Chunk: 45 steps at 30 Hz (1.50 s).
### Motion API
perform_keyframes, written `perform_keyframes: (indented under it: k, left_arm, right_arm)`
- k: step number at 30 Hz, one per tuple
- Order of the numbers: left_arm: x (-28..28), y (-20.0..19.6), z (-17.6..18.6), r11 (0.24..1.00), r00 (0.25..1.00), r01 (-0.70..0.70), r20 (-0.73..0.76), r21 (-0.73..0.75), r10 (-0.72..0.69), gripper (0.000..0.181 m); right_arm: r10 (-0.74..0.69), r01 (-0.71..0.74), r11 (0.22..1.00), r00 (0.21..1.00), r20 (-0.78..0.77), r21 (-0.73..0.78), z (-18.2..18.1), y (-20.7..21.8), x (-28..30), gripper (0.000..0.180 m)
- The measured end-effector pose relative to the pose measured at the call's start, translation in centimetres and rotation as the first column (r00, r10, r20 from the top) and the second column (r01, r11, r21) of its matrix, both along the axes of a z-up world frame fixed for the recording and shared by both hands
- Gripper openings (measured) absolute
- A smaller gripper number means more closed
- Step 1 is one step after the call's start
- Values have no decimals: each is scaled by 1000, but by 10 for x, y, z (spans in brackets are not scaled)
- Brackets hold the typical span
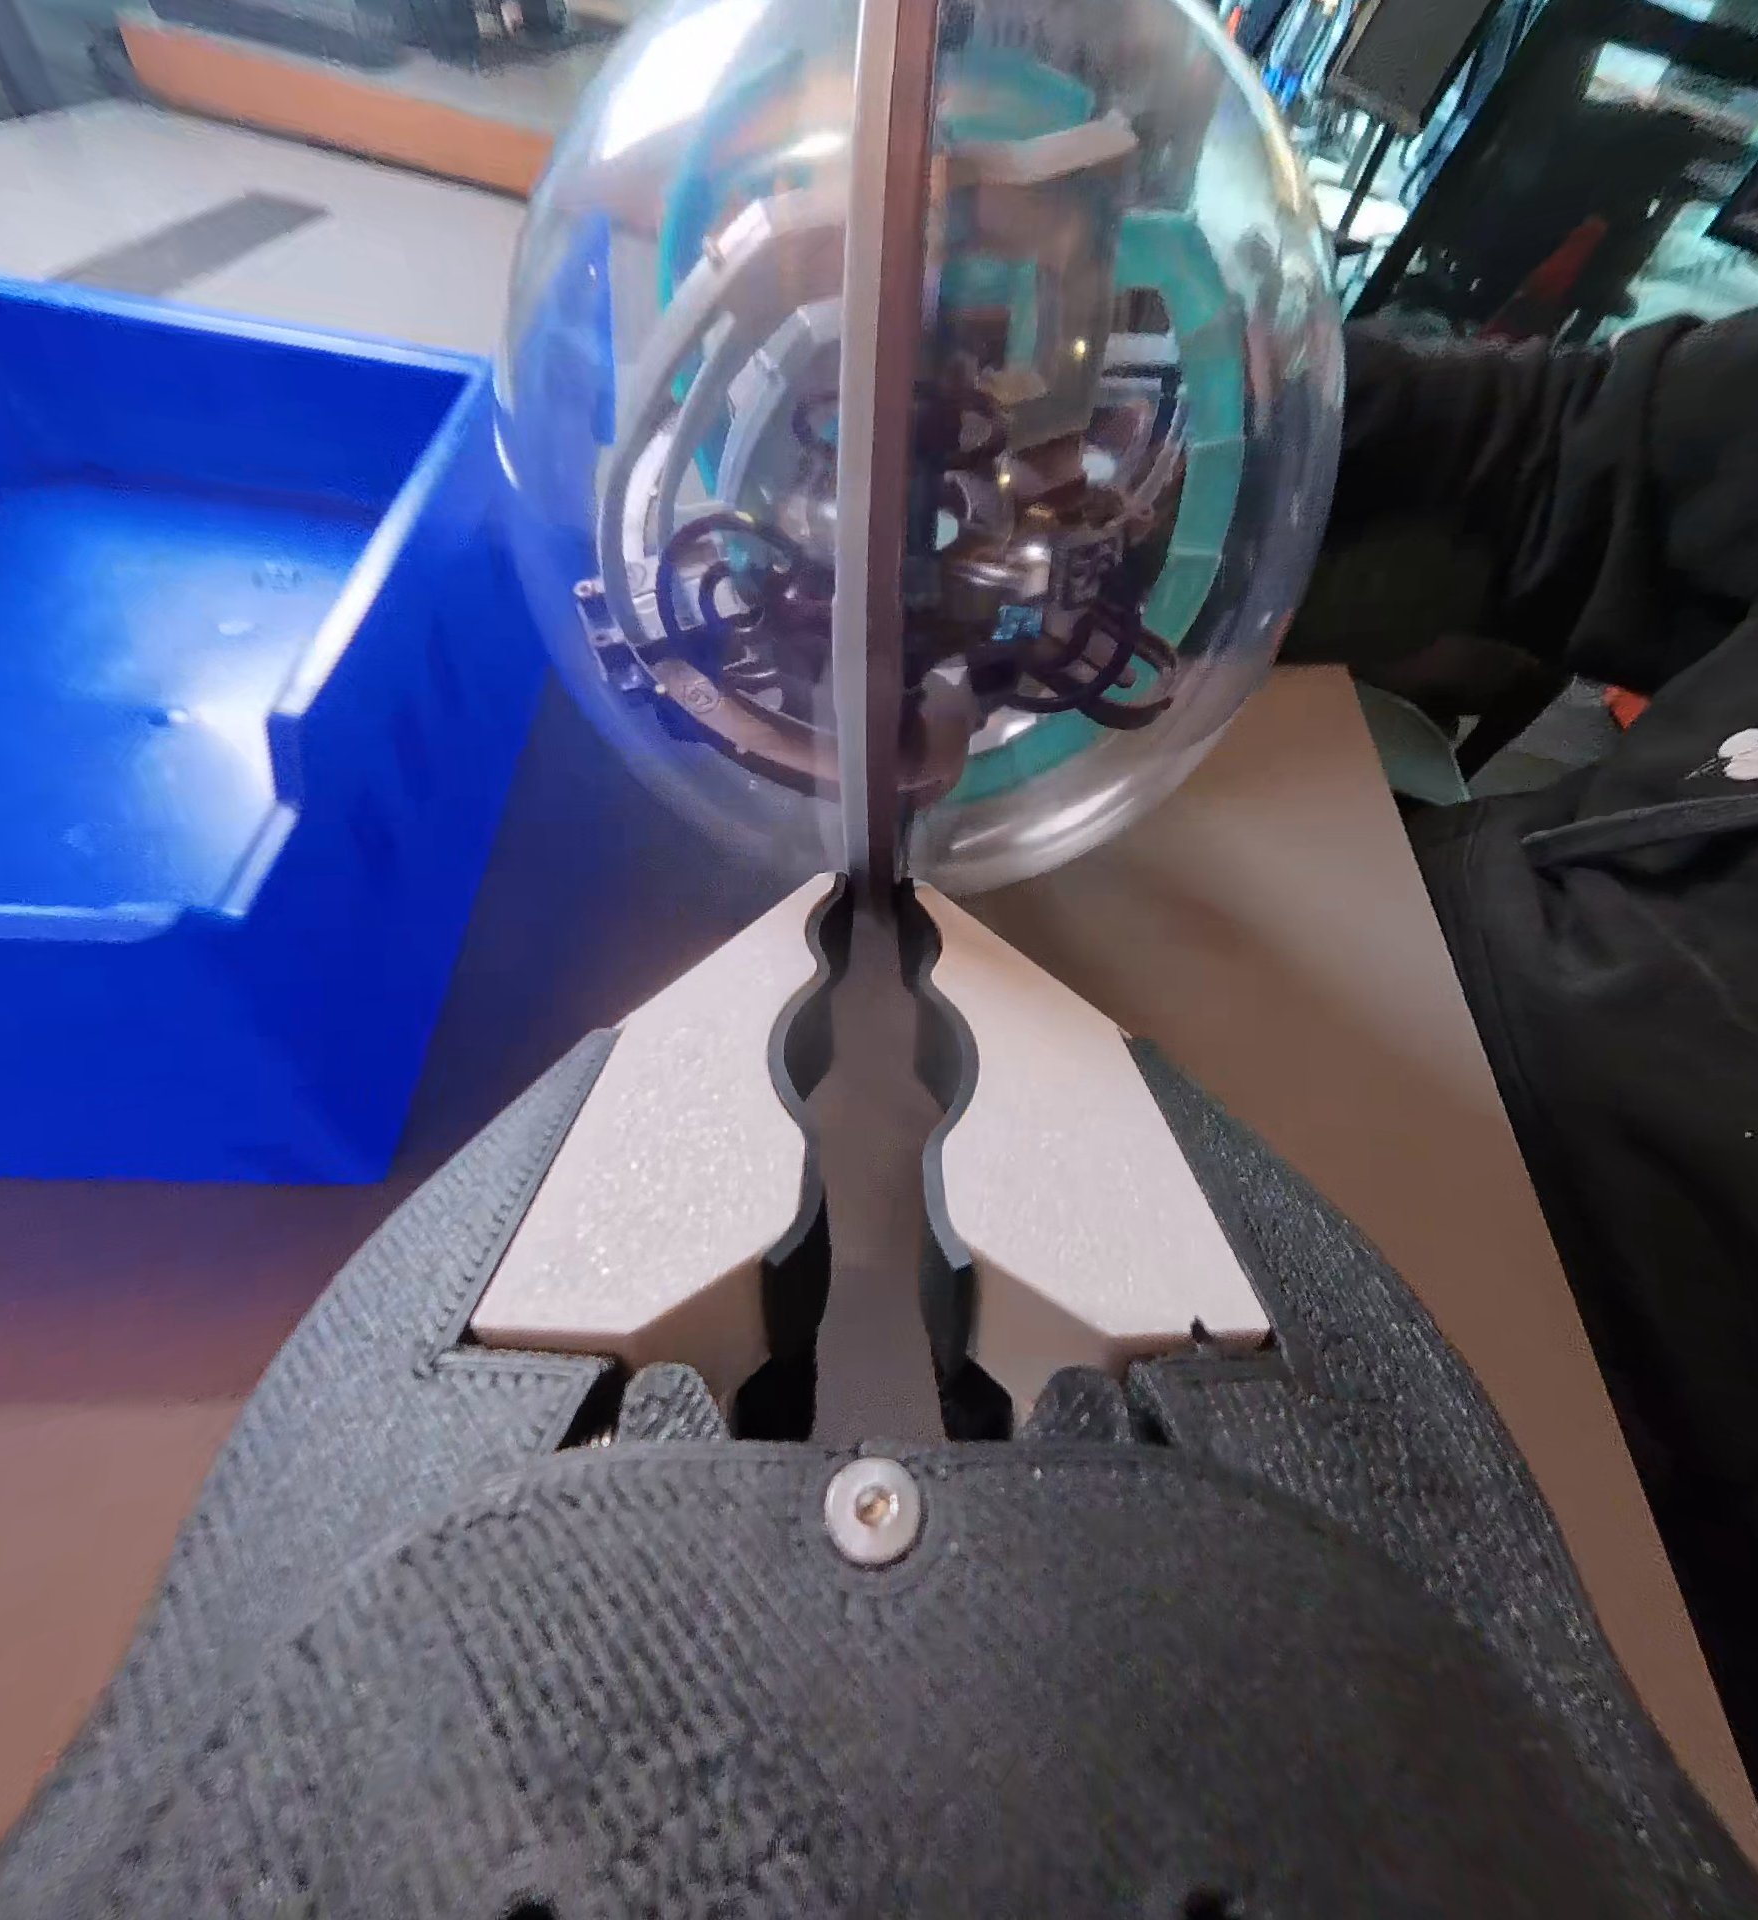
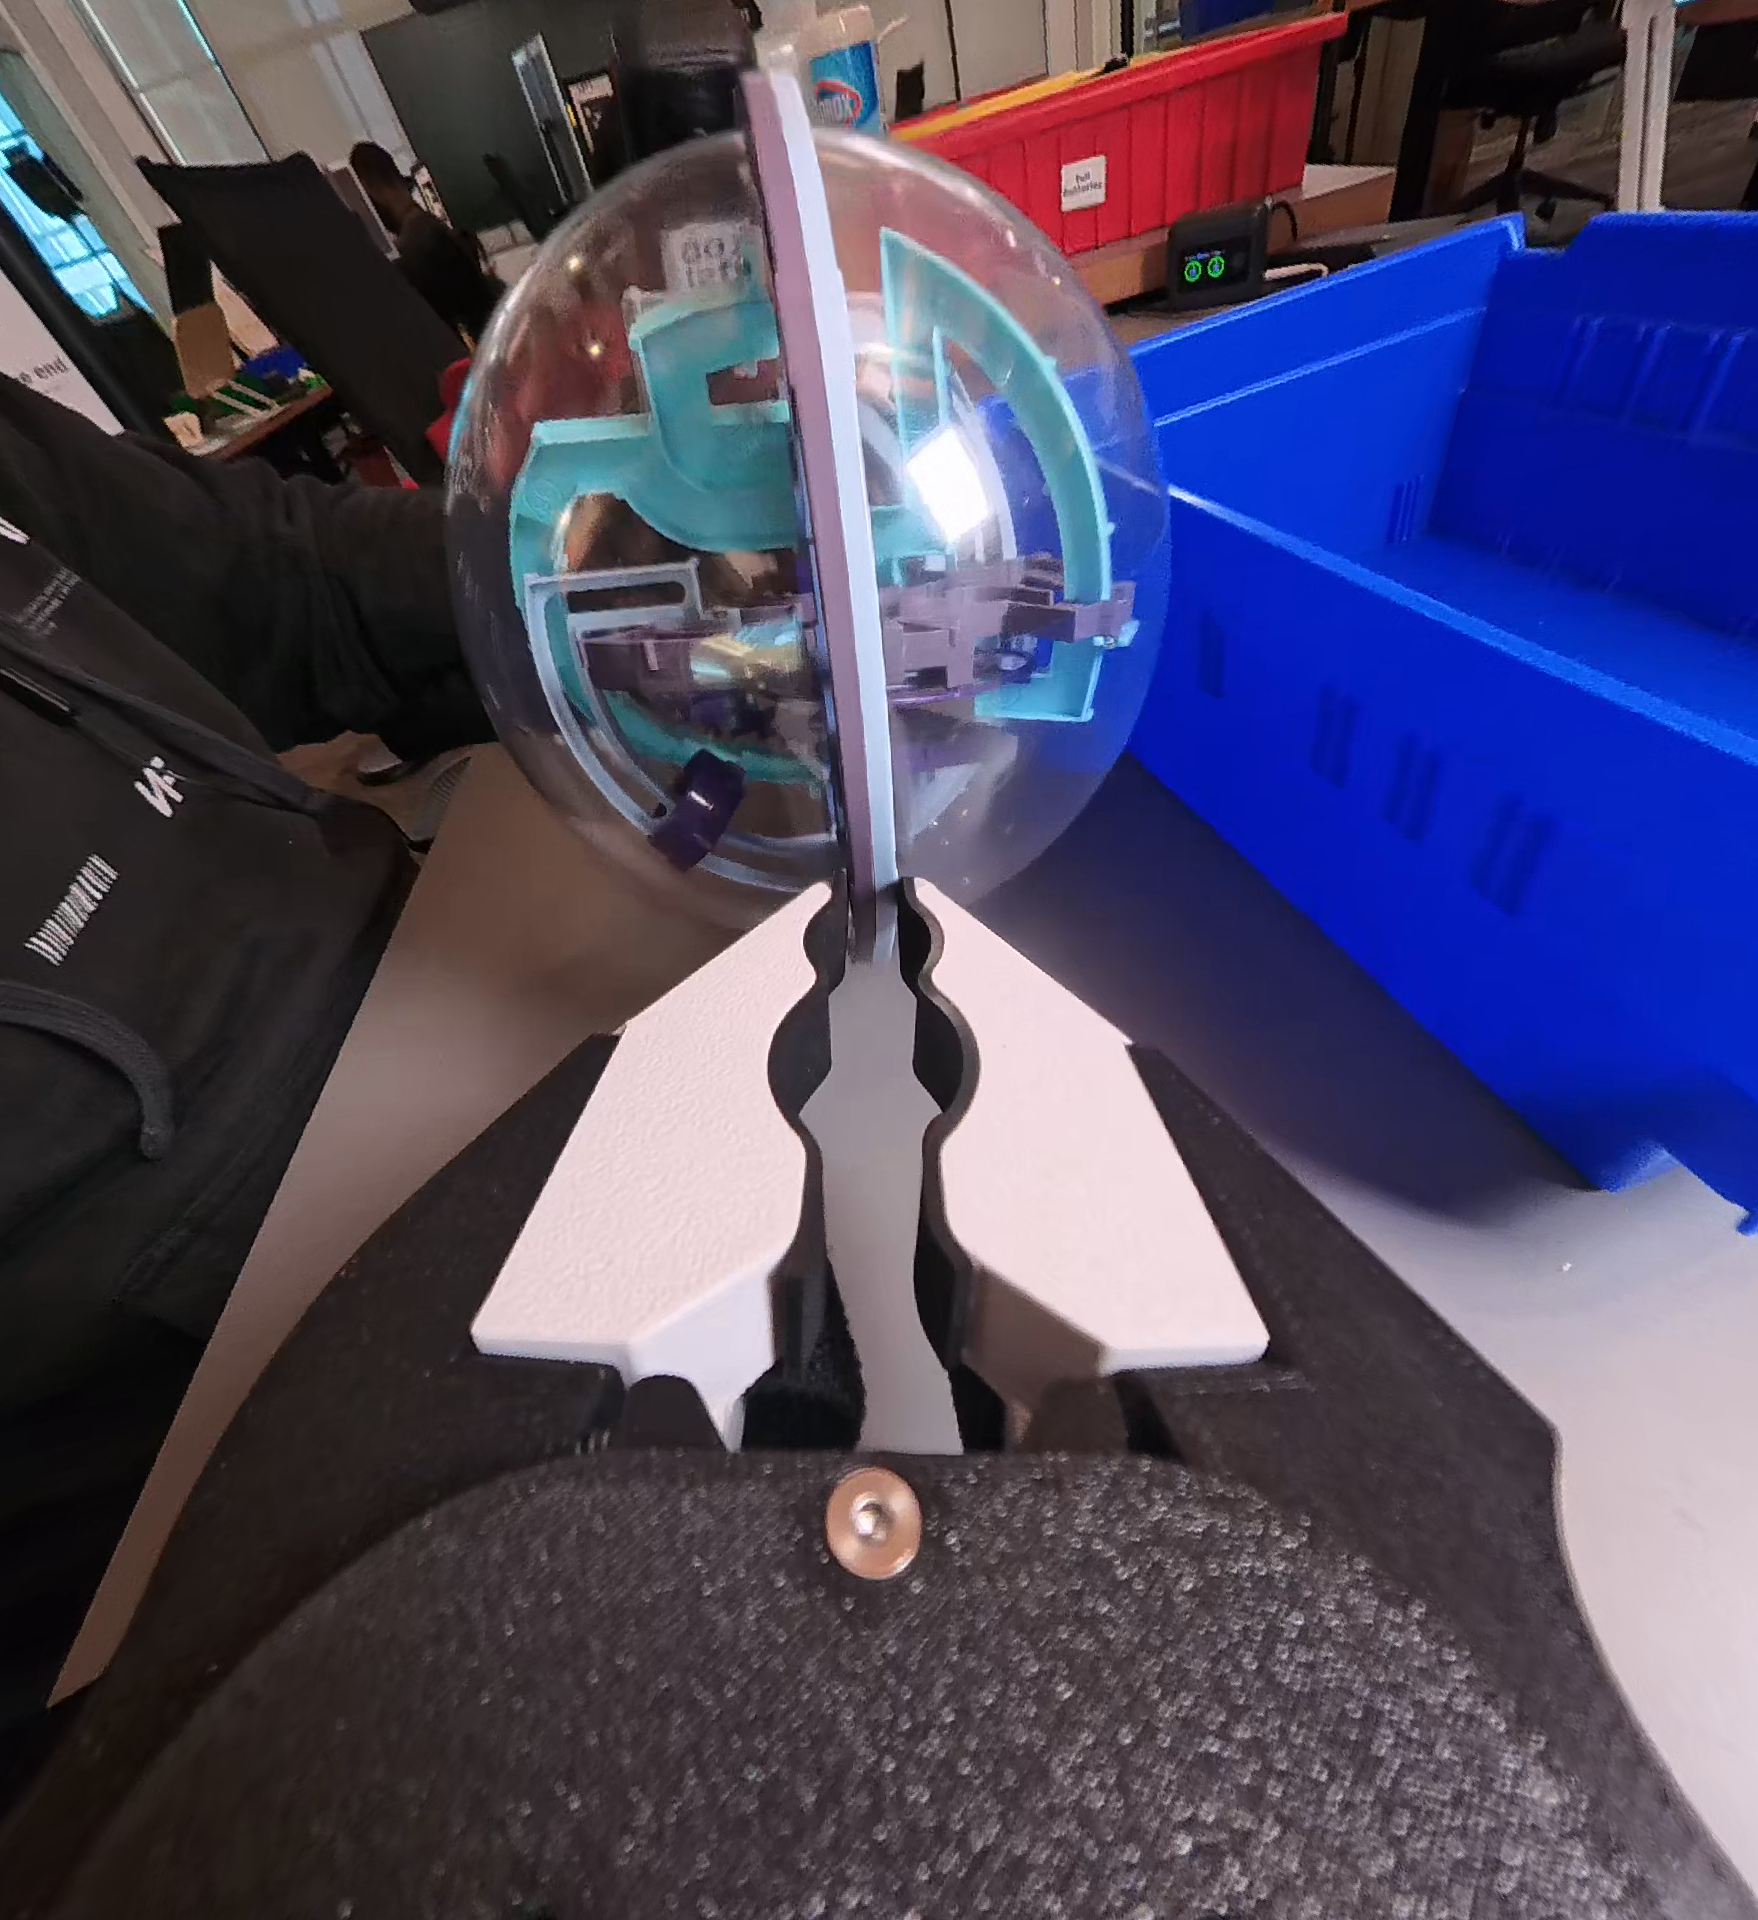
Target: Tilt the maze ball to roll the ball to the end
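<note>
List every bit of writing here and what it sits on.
Not quoting wording; bearers only.
White label on red bin.
Brand label on bottle behind maze ball.
White print on black garment, too small.
Blurred tag inside maze ball.
Green icons on black device.

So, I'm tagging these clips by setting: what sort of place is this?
Likely a shared workshop or lab: blue storage bins on the table, a red tub behind, and cluttered workbenches farther off.
</note>
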<state>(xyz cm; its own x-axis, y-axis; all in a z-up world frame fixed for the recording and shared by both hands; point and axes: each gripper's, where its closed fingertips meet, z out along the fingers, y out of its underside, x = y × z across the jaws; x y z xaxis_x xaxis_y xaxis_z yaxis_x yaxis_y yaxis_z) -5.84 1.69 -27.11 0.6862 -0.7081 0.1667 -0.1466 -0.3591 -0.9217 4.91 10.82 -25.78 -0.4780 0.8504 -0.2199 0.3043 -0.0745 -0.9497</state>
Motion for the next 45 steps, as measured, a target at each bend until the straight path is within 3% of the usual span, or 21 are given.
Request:
perform_keyframes:
  k: [14,30,37,45]
  left_arm:
    - [-27,2,93,930,986,-146,131,336,107,7]
    - [-51,3,216,805,974,-207,194,556,116,8]
    - [-54,11,232,790,969,-222,217,572,116,8]
    - [-50,14,239,773,967,-227,229,592,108,8]
  right_arm:
    - [-49,52,999,985,-167,13,45,-8,-23,7]
    - [3,80,975,929,-371,207,180,-3,-45,7]
    - [13,106,958,913,-409,268,223,-1,-40,7]
    - [12,131,947,898,-441,293,239,-2,-35,7]
